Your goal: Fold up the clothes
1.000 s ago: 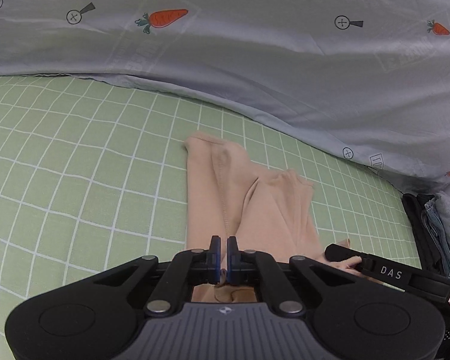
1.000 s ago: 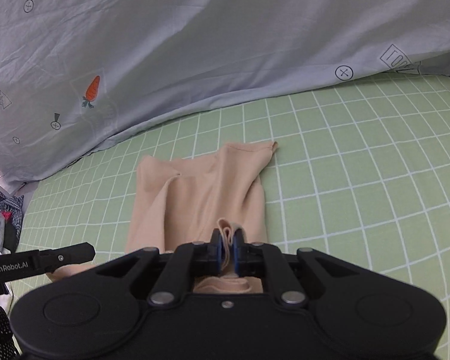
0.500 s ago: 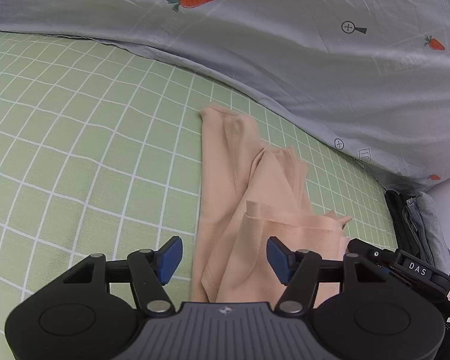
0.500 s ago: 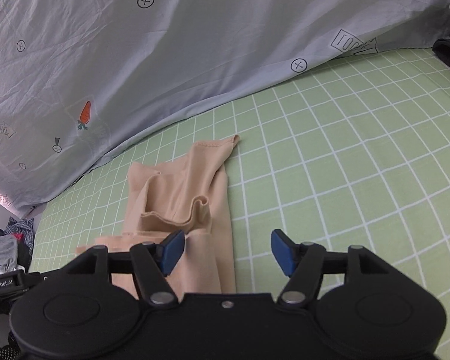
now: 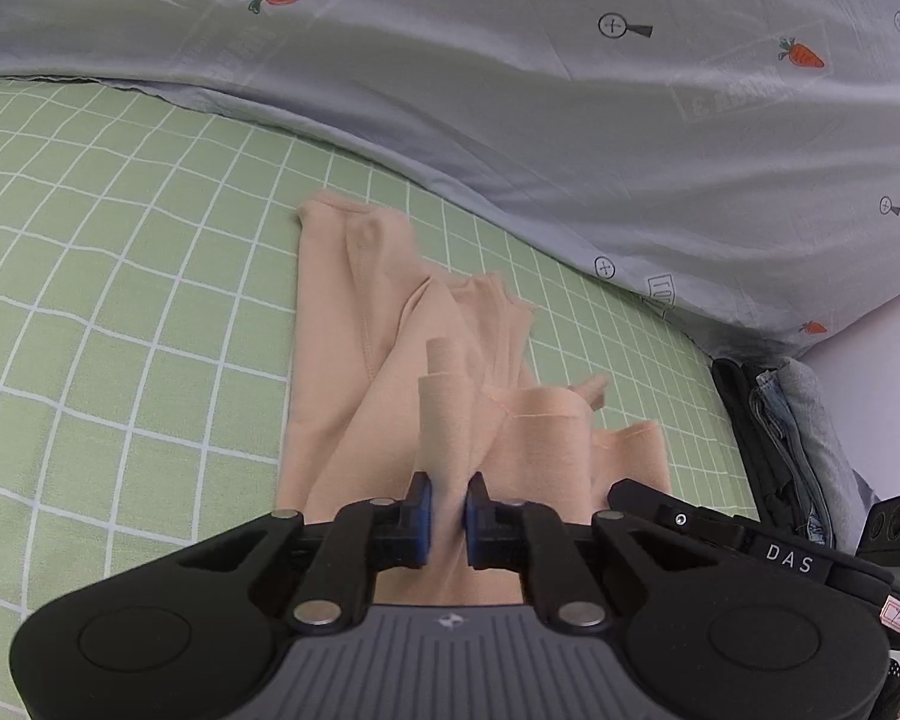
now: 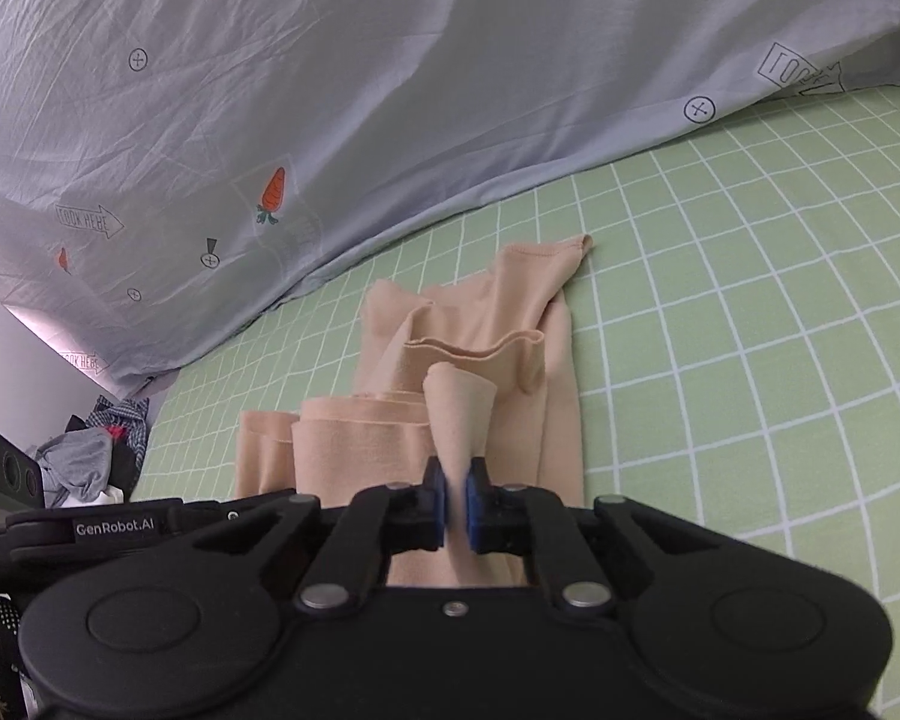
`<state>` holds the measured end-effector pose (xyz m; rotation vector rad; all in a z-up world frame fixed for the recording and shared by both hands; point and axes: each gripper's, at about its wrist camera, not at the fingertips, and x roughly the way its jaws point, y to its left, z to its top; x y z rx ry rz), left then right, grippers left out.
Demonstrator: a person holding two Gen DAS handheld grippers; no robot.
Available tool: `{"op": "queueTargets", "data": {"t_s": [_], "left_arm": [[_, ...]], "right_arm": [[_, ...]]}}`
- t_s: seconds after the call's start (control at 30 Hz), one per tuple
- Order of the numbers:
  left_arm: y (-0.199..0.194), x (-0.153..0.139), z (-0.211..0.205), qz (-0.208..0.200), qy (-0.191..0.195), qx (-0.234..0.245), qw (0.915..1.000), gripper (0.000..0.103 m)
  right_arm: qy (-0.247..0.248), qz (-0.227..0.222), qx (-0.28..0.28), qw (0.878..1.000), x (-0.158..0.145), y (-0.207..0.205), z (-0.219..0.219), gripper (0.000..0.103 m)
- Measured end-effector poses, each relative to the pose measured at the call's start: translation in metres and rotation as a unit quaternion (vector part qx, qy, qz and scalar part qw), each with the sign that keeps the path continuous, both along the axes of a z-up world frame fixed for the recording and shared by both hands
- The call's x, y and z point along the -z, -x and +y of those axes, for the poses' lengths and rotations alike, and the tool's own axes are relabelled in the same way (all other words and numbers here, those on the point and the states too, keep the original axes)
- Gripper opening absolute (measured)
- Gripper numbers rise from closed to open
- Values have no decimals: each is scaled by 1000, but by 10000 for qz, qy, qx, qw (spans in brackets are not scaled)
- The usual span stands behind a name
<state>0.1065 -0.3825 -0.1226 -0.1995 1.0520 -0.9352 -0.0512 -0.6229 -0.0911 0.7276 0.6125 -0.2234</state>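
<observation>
A beige garment (image 5: 354, 324) lies partly folded on the green checked bed sheet (image 5: 120, 300). It also shows in the right wrist view (image 6: 510, 312). My left gripper (image 5: 448, 510) is shut on a pinched fold of the beige garment at its near edge, and the fold stands up between the blue pads. My right gripper (image 6: 456, 501) is shut on another raised fold of the same garment at its near edge. The right gripper's body (image 5: 750, 540) shows at the lower right of the left wrist view.
A grey quilt with carrot prints (image 5: 510, 90) lies heaped along the far side of the bed (image 6: 330, 90). A pile of dark clothes (image 5: 774, 420) sits at the bed's edge, also seen in the right wrist view (image 6: 96, 456).
Half a second ago both grippers were open above the garment. Now both have shut on folds of its near edge. A second ago both were also shut on the cloth.
</observation>
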Motion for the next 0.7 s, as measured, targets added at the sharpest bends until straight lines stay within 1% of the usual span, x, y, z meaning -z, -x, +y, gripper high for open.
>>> {"op": "queueTargets", "data": {"t_s": [0.07,0.13,0.17,0.23,0.3,0.37,0.43,0.47,0.57,0.6,0.67,0.7], "left_arm": [[-6,-25,3,-185,329,-54,9993,11],[-16,-46,-4,-481,511,-84,9975,11],[-22,-52,-9,-621,567,-97,9964,11],[-36,-47,-25,-806,482,-145,9955,12],[-50,-27,-42,-764,230,-262,9965,12],[-66,1,-56,-502,-101,-396,9979,11],[-75,15,-63,-374,-203,-455,9981,11],[-78,14,-65,-423,-188,-443,9979,11],[-82,-8,-74,-1004,44,-294,9945,11],[-87,-9,-79,-1083,86,-282,9937,11],[-99,0,-94,-1057,42,-308,9939,11],[-107,12,-100,-939,-99,-389,9948,12]], "right_arm": [[14,-329,71,9994,-21,0,-11,7],[109,-612,133,9980,-39,-7,-23,7],[155,-708,164,9972,-44,-13,-31,7],[304,-761,183,9965,-44,-30,-45,7],[636,-532,86,9965,-31,-51,-51,7],[859,-141,-13,9962,-11,-73,-54,7],[982,215,-25,9949,9,-90,-58,7],[1054,219,11,9942,10,-94,-60,7],[1314,-11,127,9912,5,-103,-65,7],[1377,9,138,9904,7,-107,-67,7],[1472,169,127,9889,18,-119,-71,7],[1519,248,121,9880,23,-125,-72,7]]}}
